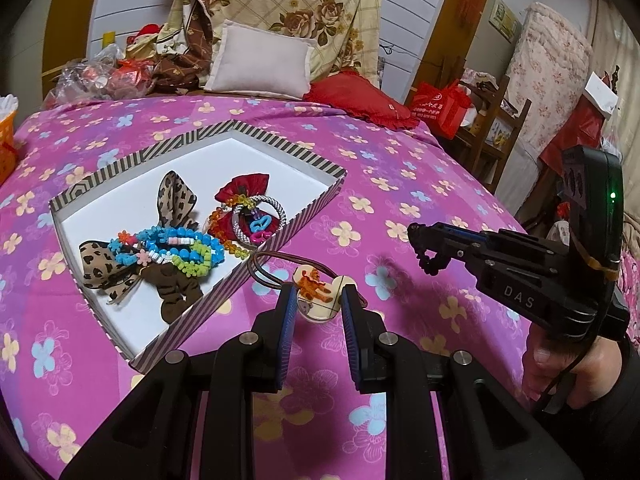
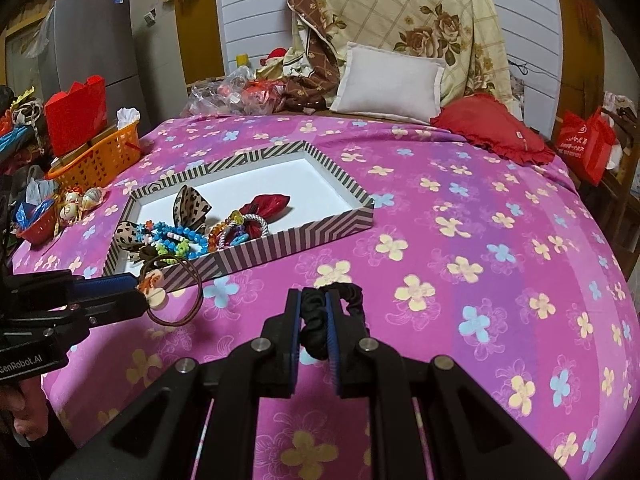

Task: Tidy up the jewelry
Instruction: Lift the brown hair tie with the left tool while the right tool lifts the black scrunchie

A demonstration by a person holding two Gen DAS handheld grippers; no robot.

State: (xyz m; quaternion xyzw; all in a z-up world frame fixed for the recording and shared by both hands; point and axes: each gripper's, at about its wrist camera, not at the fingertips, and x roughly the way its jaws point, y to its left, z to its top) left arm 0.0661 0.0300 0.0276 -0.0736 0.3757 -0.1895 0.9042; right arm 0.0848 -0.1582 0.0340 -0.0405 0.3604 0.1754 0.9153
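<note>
A striped box lid [image 1: 316,208] [image 2: 296,236] lies on the pink flowered bed. In it are leopard bows [image 1: 176,200], bead bracelets [image 1: 180,252] and a red pouch [image 1: 244,192]. My left gripper [image 1: 318,300] [image 2: 140,296] is shut on a cream cartoon hair tie charm [image 1: 316,292] [image 2: 154,286]; its brown elastic loop [image 1: 272,268] [image 2: 188,296] hangs by the lid's near wall. My right gripper [image 2: 314,312] [image 1: 420,248] is shut on a black scrunchie [image 2: 320,320] [image 1: 430,260], lifted above the bedspread to the right of the lid.
Pillows [image 1: 260,60] and a red cushion [image 1: 360,96] lie at the bed's head. An orange basket [image 2: 96,156] and small red basket [image 2: 36,224] stand off the bed's left edge. A red bag [image 2: 588,140] sits to the right.
</note>
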